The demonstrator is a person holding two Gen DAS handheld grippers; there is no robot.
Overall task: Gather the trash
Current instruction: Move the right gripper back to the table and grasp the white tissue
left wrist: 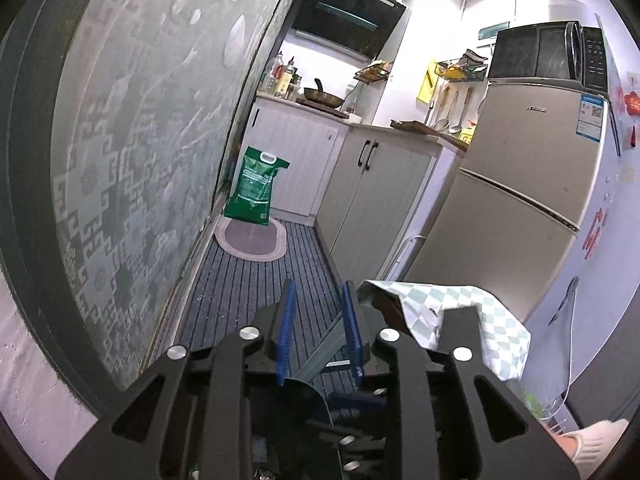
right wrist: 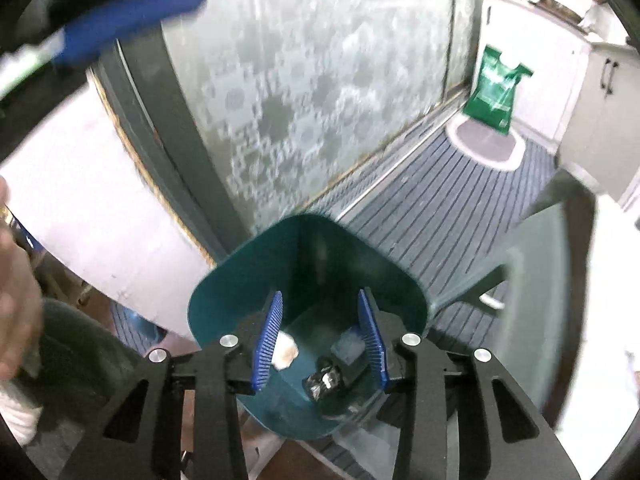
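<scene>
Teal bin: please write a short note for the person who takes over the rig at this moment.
Left claw: open, empty, pointing along the kitchen floor.
Right claw: open, empty, above the teal bin.
Done: a white wad, a dark wrapper and a clear piece lie in the bin.
Left: no other loose trash shows in either view, so look around for more.

free: striped floor (left wrist: pixel 256 292) ran open to green bag (left wrist: pixel 256 188) | left: patterned glass door (left wrist: pixel 152 140) | right: cabinets (left wrist: pixel 376 196), fridge (left wrist: pixel 516 196) | below: teal bin (right wrist: pixel 312 264) mouth unobstructed
</scene>
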